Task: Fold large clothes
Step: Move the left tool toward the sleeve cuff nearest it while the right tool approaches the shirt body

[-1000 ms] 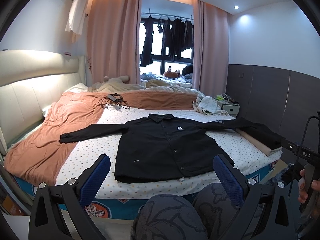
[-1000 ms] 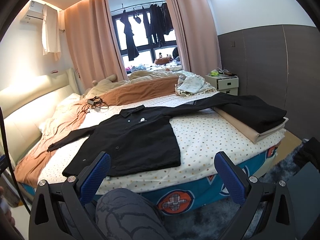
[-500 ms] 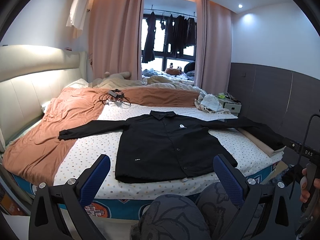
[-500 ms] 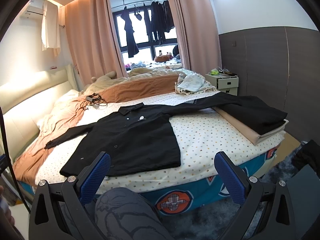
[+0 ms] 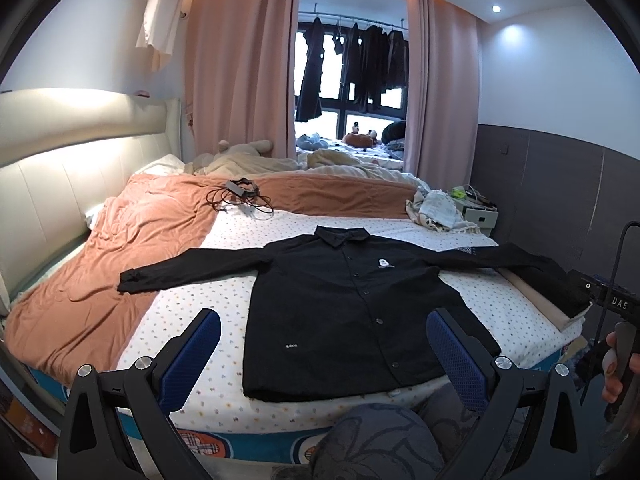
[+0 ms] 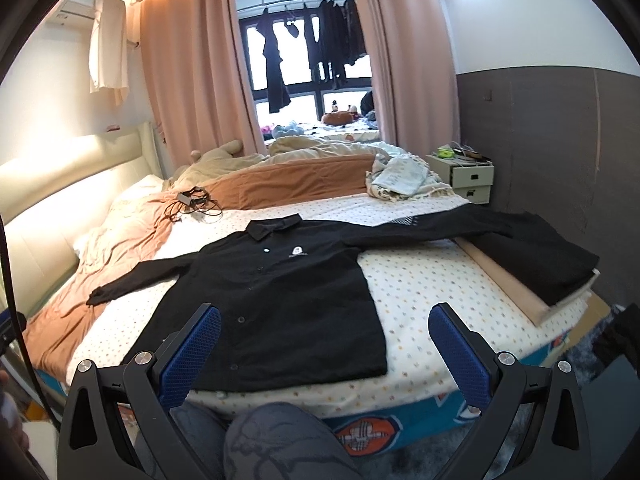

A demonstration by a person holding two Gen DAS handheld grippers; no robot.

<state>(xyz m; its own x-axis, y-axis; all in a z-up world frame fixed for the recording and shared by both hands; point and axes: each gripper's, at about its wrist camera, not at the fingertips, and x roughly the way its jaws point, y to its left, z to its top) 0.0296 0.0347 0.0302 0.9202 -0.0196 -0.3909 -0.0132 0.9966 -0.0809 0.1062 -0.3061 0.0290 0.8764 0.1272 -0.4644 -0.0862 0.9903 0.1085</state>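
Both grippers are held level at the foot of the bed point(image 5: 224, 404), well short of the cloth and pointing forward over the person's patterned knee point(image 5: 380, 436). The left gripper point(image 5: 323, 354) has its two blue-padded fingers point(image 5: 192, 354) spread wide with nothing between them. The right gripper point(image 6: 325, 350) is the same: two fingers point(image 6: 458, 354) parted, holding nothing. At the right edge of the left wrist view, the person's right hand point(image 5: 620, 364) wraps the other tool's handle.

One black shirt point(image 5: 352, 300) lies face up and flat on the dotted sheet point(image 6: 432, 280), buttoned, collar toward the window, hem toward the grippers near the bed's edge. It carries a small white logo on the chest and a small white tag near the hem. Its two sleeves are stretched straight out: one ends on the orange blanket point(image 5: 132, 240), the other runs over a folded black garment point(image 6: 548, 256) that rests on a beige slab at the bed's right corner.

One tangle of black cable point(image 5: 240, 198) sits on the blanket, and one nightstand point(image 6: 466, 178) stands beyond the bed.
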